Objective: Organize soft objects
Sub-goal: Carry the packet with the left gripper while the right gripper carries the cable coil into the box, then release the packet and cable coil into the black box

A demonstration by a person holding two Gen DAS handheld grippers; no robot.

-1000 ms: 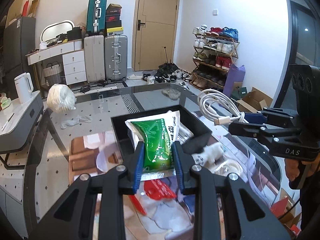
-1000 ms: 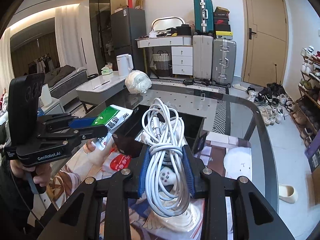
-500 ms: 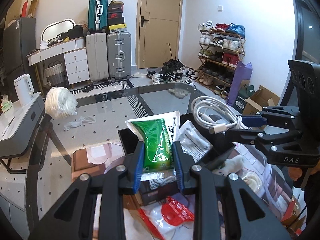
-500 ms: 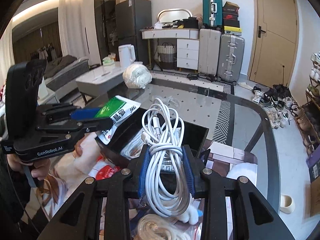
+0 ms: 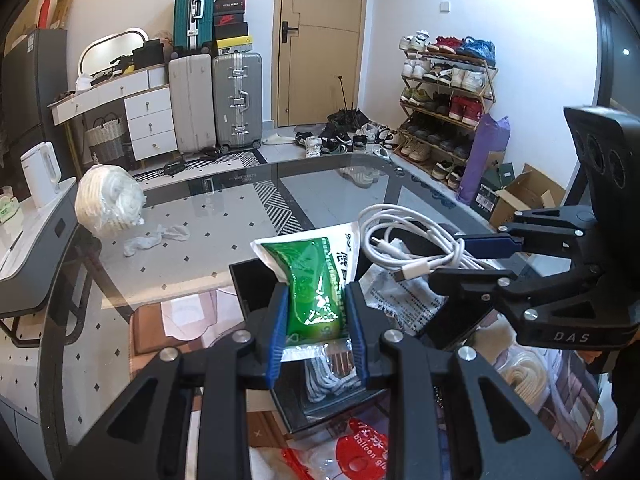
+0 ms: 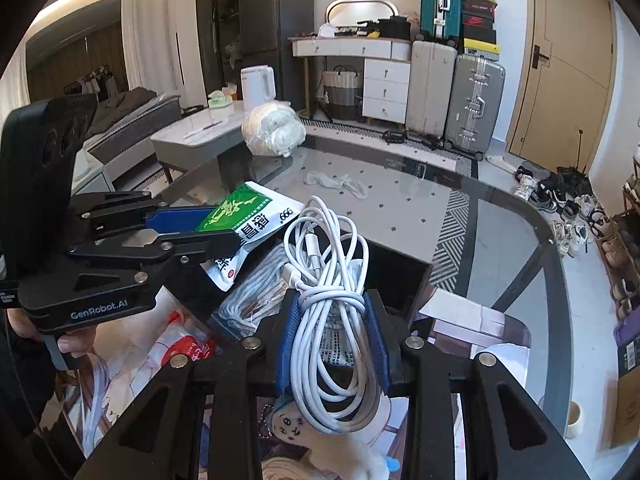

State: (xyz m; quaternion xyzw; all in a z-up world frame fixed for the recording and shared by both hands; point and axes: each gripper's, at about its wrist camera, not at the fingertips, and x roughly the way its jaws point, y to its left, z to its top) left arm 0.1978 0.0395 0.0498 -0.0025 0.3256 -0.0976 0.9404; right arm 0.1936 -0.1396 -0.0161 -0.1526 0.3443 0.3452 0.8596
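My left gripper (image 5: 318,312) is shut on a green and white packet (image 5: 316,276) and holds it above the black box (image 5: 256,280). The packet also shows in the right wrist view (image 6: 244,220). My right gripper (image 6: 332,320) is shut on a coiled white cable (image 6: 332,280), held above the same box (image 6: 400,276); the cable also shows in the left wrist view (image 5: 404,248). Inside the box lie a clear printed bag (image 5: 400,300) and a bagged rope bundle (image 6: 252,300).
The glass table (image 5: 200,240) carries a bagged white roll (image 5: 108,200) and a white sock (image 5: 154,238) at the far left. A red balloon pack (image 5: 360,452), a plush toy (image 6: 316,440) and coiled rope (image 5: 524,372) lie near the box.
Both grippers have drawn back toward the near side of the box, still holding the packet and the cable. The box now sits lower and closer in both views.
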